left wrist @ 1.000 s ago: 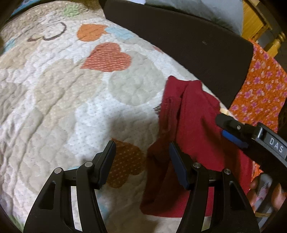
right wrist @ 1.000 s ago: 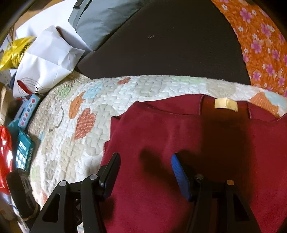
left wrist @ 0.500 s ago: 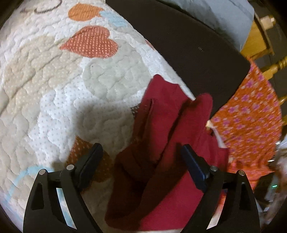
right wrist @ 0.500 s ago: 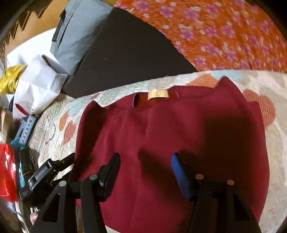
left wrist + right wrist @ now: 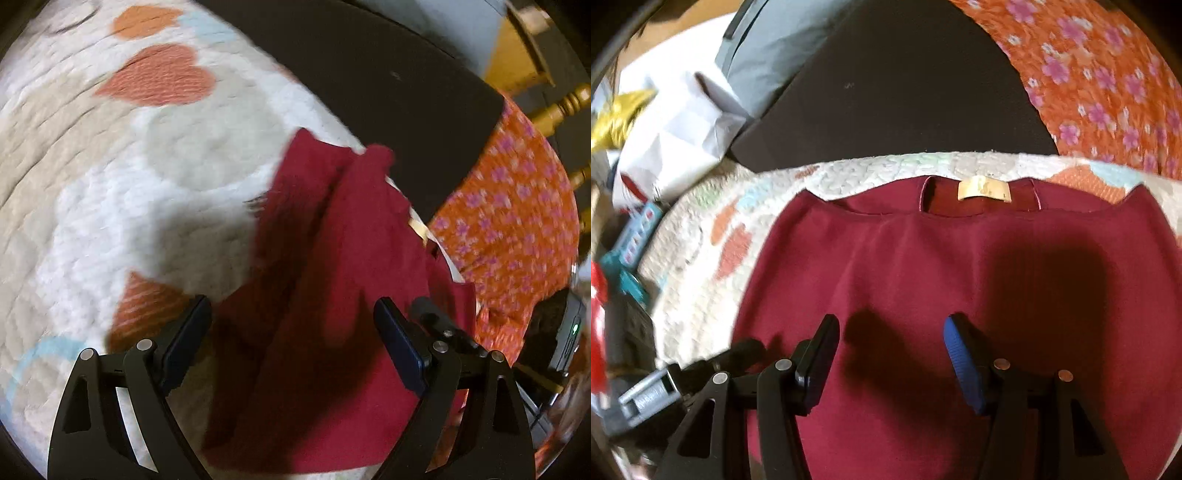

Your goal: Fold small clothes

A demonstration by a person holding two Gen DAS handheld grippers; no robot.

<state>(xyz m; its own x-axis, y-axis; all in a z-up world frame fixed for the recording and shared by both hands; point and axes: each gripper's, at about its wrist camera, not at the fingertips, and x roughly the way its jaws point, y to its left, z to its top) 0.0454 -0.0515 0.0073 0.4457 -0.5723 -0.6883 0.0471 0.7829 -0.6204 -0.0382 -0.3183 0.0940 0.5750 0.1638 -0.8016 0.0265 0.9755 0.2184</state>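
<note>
Maroon top (image 5: 960,295) lies flat on quilt (image 5: 129,206), label (image 5: 984,190) at far edge. L gripper (image 5: 291,325) and R gripper (image 5: 890,347): jaws apart, empty, both above the top.

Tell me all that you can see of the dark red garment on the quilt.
The dark red garment is a small top of soft, matte knit-like cloth. It lies spread on the heart-patterned quilt, neckline toward the far edge, with a tan label inside the collar. Its left side is bunched into raised folds. Shadows fall across it. Both the left gripper and right gripper are open above it, gripping nothing.
</note>
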